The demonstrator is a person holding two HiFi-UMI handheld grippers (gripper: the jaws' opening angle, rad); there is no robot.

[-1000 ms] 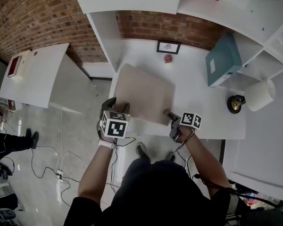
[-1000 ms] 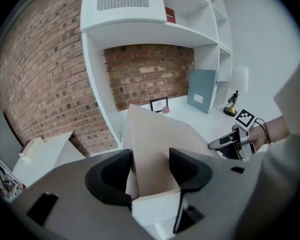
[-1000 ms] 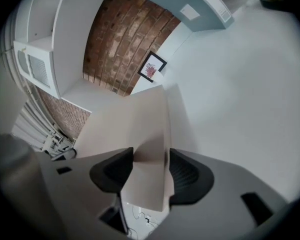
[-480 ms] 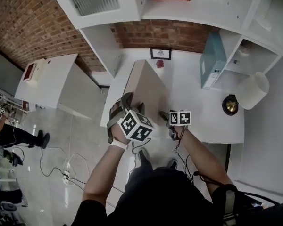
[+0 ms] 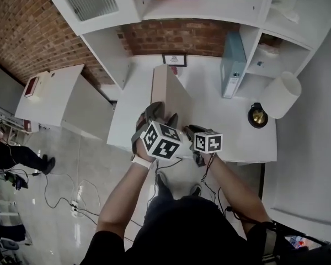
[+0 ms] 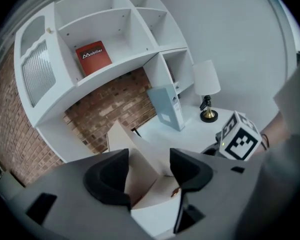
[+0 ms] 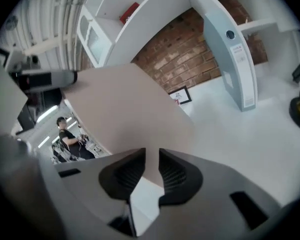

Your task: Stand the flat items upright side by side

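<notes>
A large beige binder stands nearly on edge on the white desk, its near end lifted. My left gripper grips the binder's thick near end with wide jaws; in the left gripper view the binder fills the gap of that gripper. My right gripper has just been closing its jaws. In the right gripper view it pinches the edge of the thin beige cover. A blue-grey binder stands upright against the shelf unit at the back right.
A small framed picture leans on the brick wall behind the beige binder. A white lamp with a brass foot stands at the desk's right. A red book sits on the upper shelf. A person stands off to the left.
The beige binder has swung up from a flat tilt to nearly on edge. Both grippers rose and rolled with it. The right jaws have narrowed onto the cover.
</notes>
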